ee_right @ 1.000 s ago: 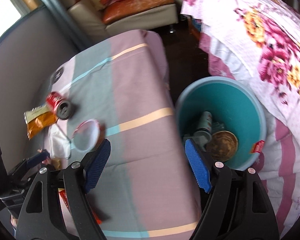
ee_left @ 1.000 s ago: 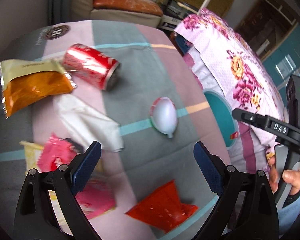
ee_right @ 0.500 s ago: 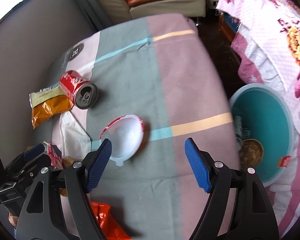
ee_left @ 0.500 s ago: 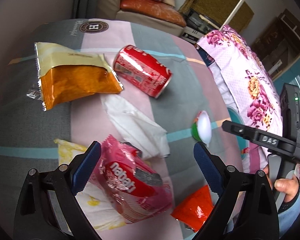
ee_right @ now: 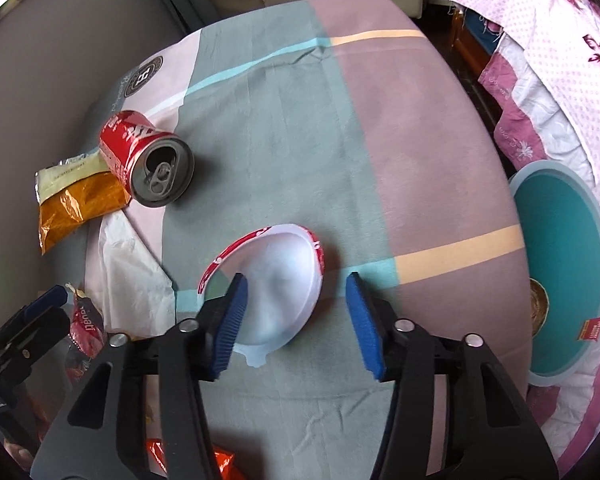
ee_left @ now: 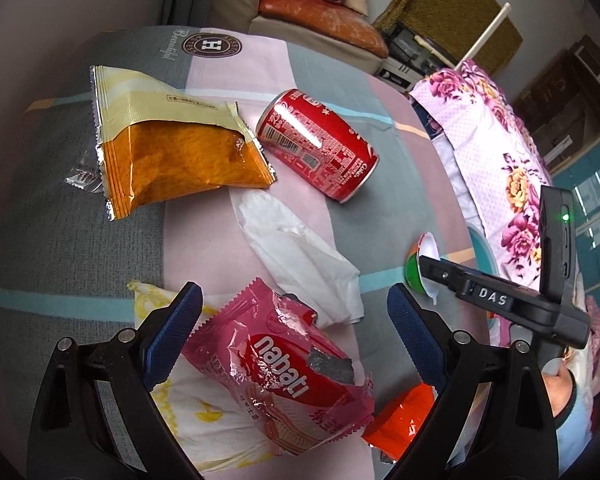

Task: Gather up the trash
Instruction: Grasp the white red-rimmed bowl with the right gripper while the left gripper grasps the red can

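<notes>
We've got the right gripper [ee_right: 296, 312] closing w/ the white cup [ee_right: 278, 280] between its jaws, not yet pinched. Left gripper [ee_left: 292, 332] gapes wide over the pink wrapper [ee_left: 288, 376].

**Shiny wrappers on matt cloth**

You see a glossy metal can [ee_left: 320, 152], crinkled shiny foil wrappers [ee_left: 180, 160] [ee_left: 288, 372], soft creased paper tissue [ee_left: 300, 256], a smooth plastic cup [ee_right: 276, 280], all on matt woven tablecloth [ee_right: 380, 120].

We see soft daylight, glare streaking the red can [ee_left: 318, 150] and orange wrapper [ee_left: 180, 160], faint shadows, sharp centres, and fisheye bending with dark corners.
</notes>
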